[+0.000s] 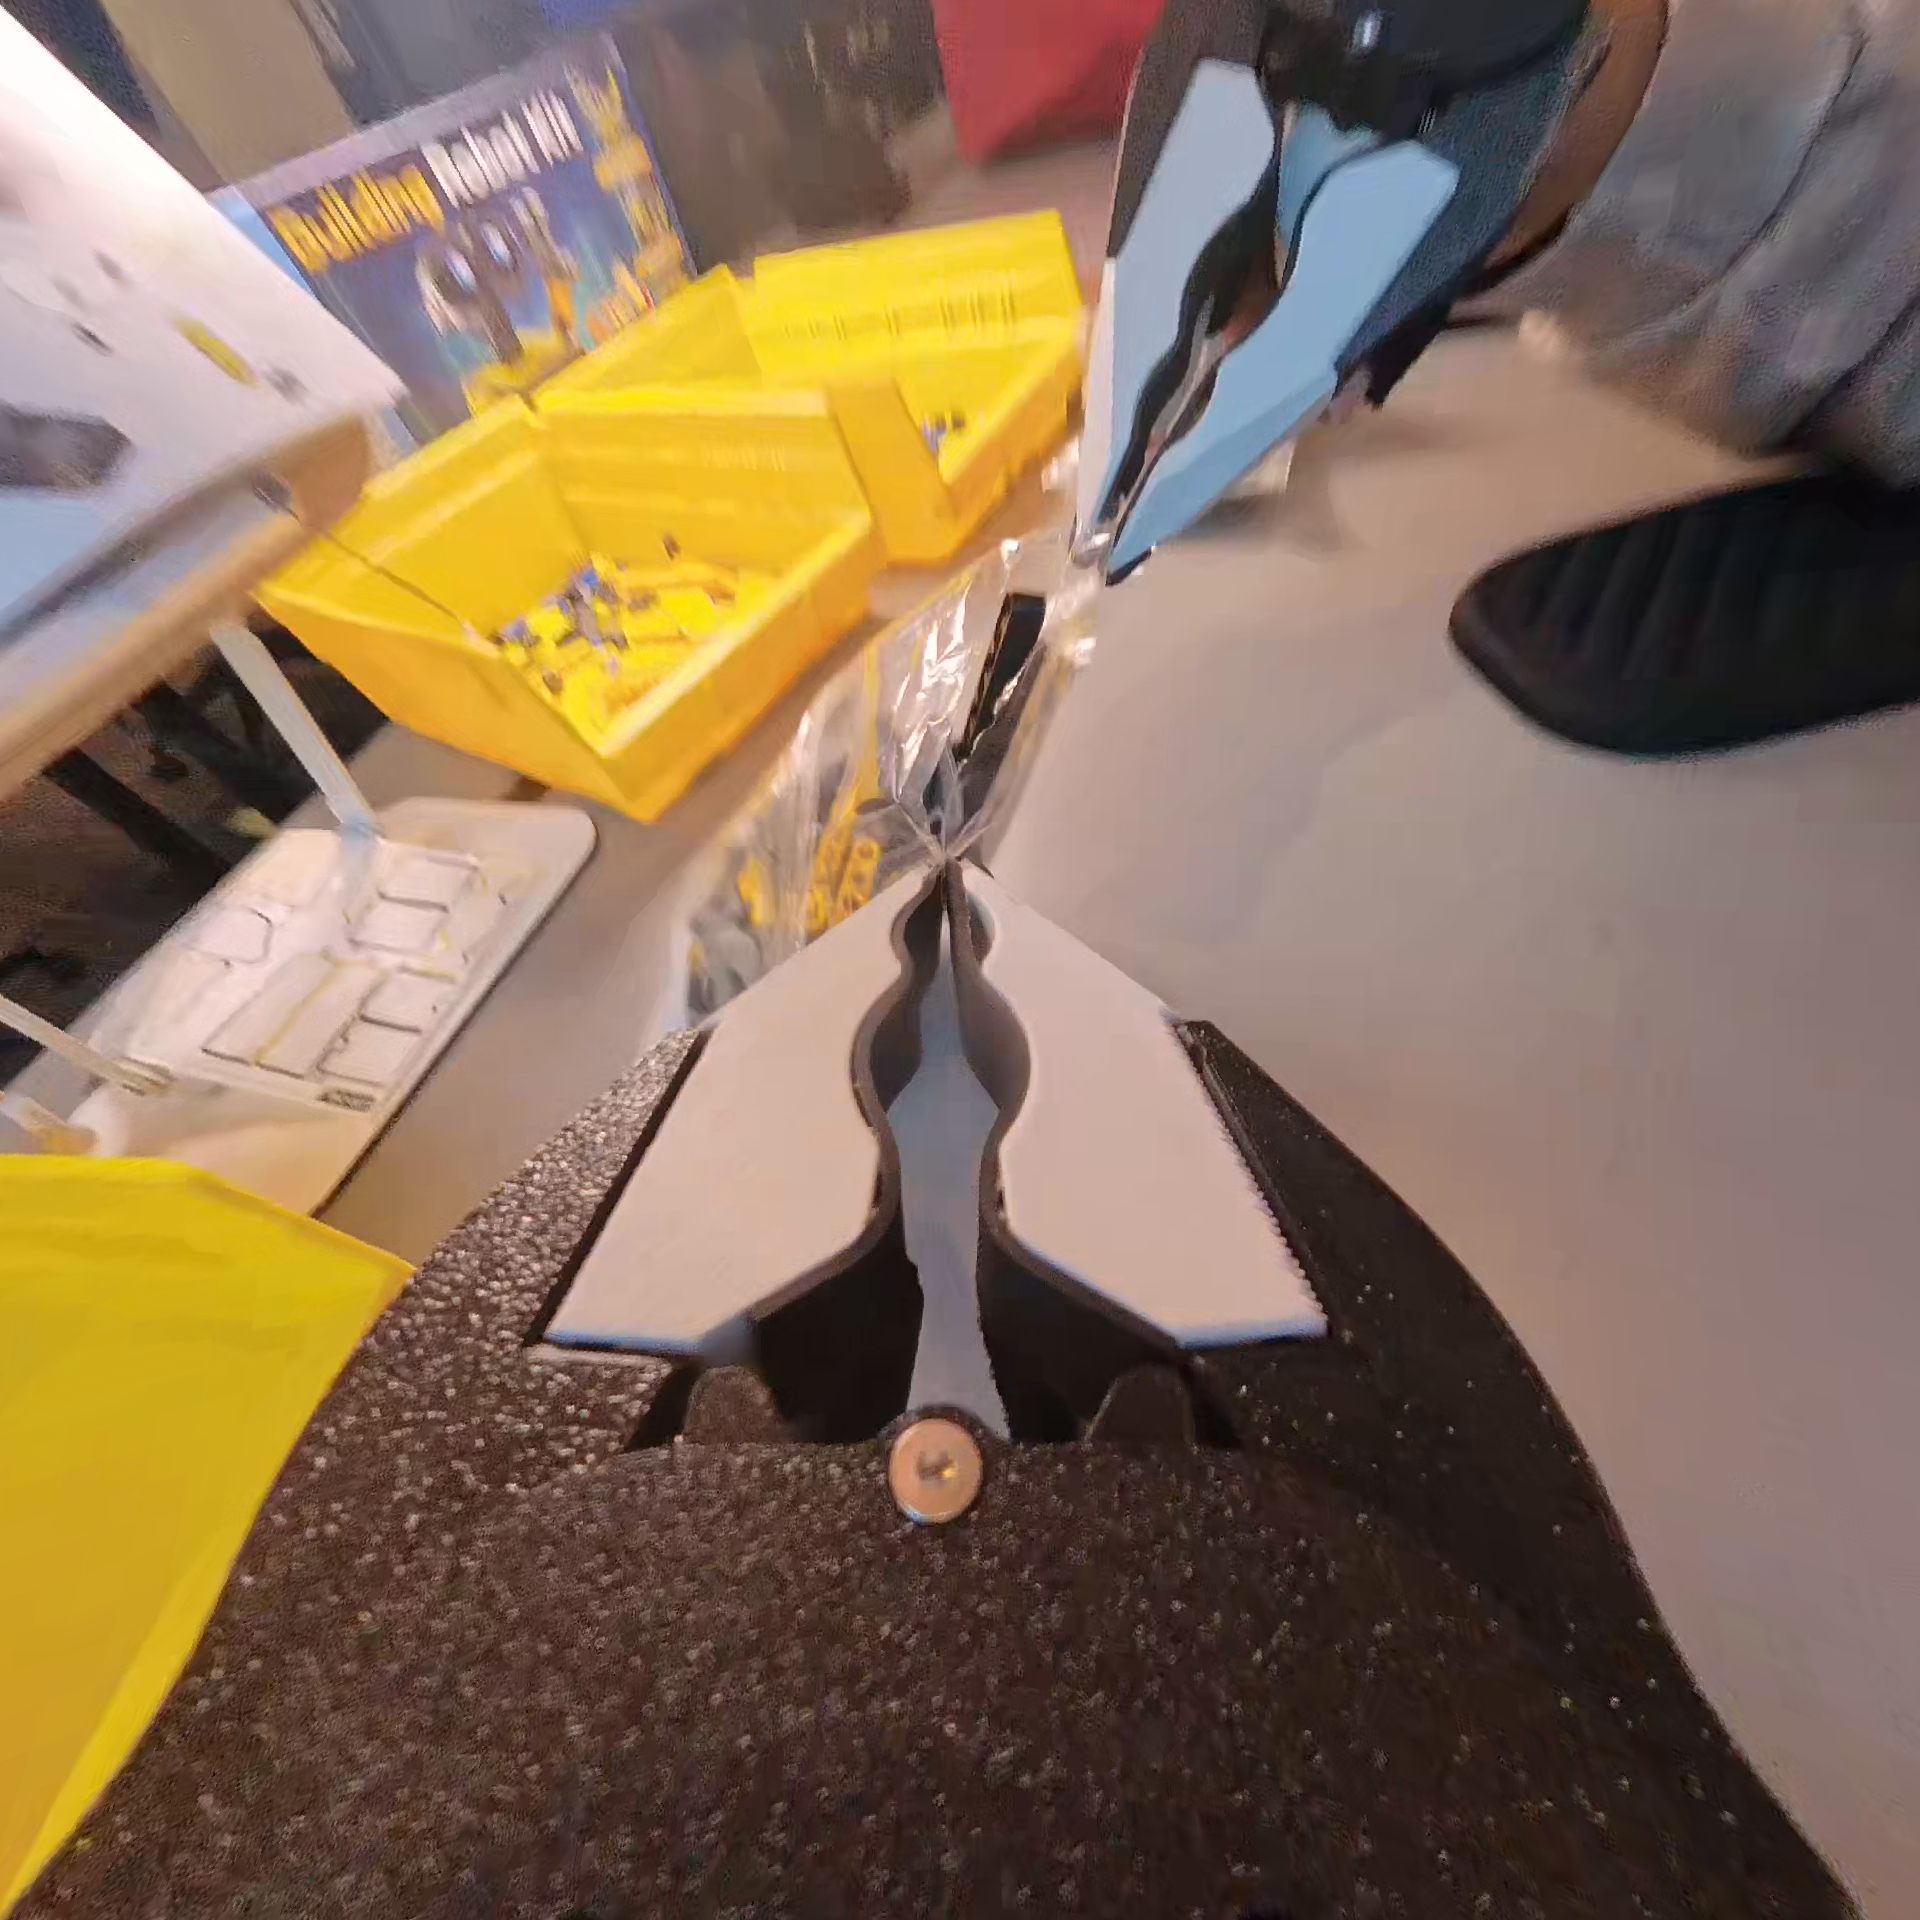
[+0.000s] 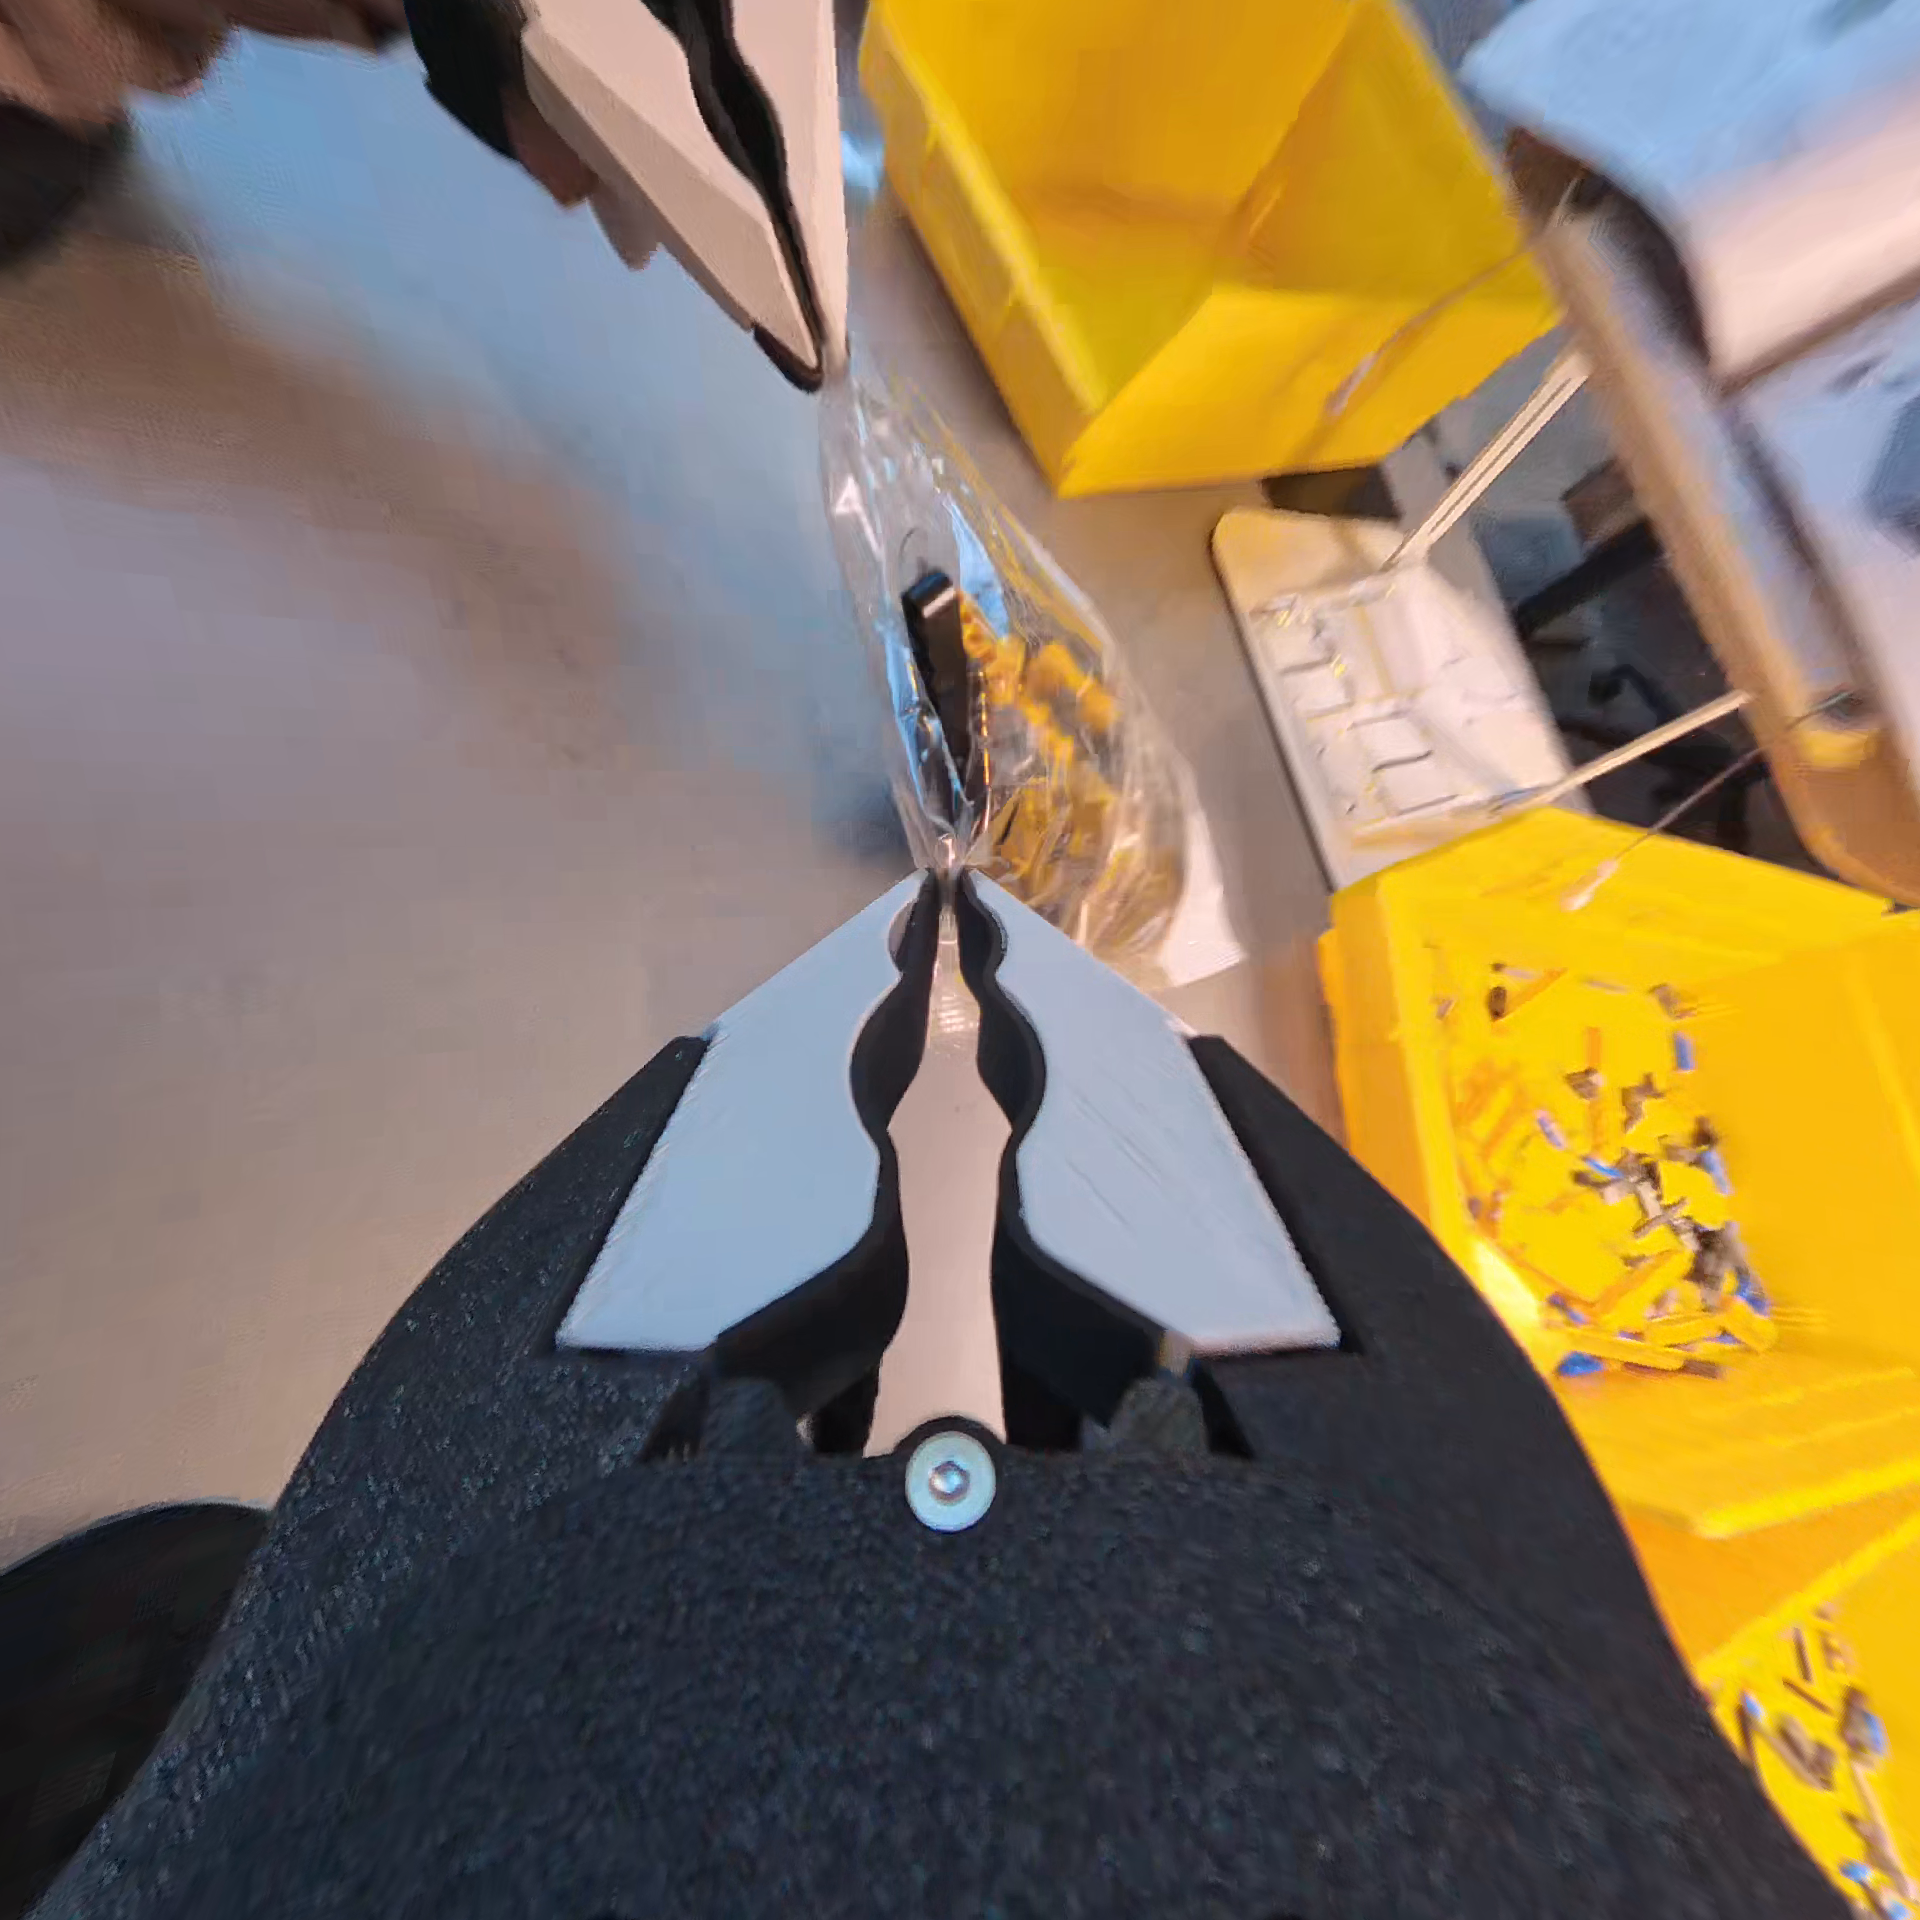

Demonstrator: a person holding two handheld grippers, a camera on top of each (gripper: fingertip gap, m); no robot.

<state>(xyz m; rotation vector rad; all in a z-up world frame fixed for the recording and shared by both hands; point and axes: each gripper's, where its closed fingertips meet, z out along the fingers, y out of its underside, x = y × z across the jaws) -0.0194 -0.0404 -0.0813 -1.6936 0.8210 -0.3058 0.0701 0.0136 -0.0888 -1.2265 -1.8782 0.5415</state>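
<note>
A clear plastic bag [image 1: 914, 748] with small yellow and black parts inside hangs stretched between my two grippers above a grey table. My left gripper [image 1: 948, 878] is shut on one edge of the bag. My right gripper [image 2: 943, 881] is shut on the opposite edge of the bag [image 2: 997, 675]. In the left wrist view the right gripper [image 1: 1107, 551] shows farther off, pinching the bag's far end. In the right wrist view the left gripper [image 2: 821, 364] shows at the top, pinching the bag's far end.
Yellow bins [image 1: 582, 582] with small yellow, blue and black parts stand at the left, one [image 2: 1621, 1164] at the right in the right wrist view. An empty yellow bin [image 2: 1195, 239], a white compartment tray [image 1: 312, 956], a blue box [image 1: 488, 260] and a black shoe [image 1: 1704, 623] are nearby. My right fingertips sit around 11 cm from my left ones.
</note>
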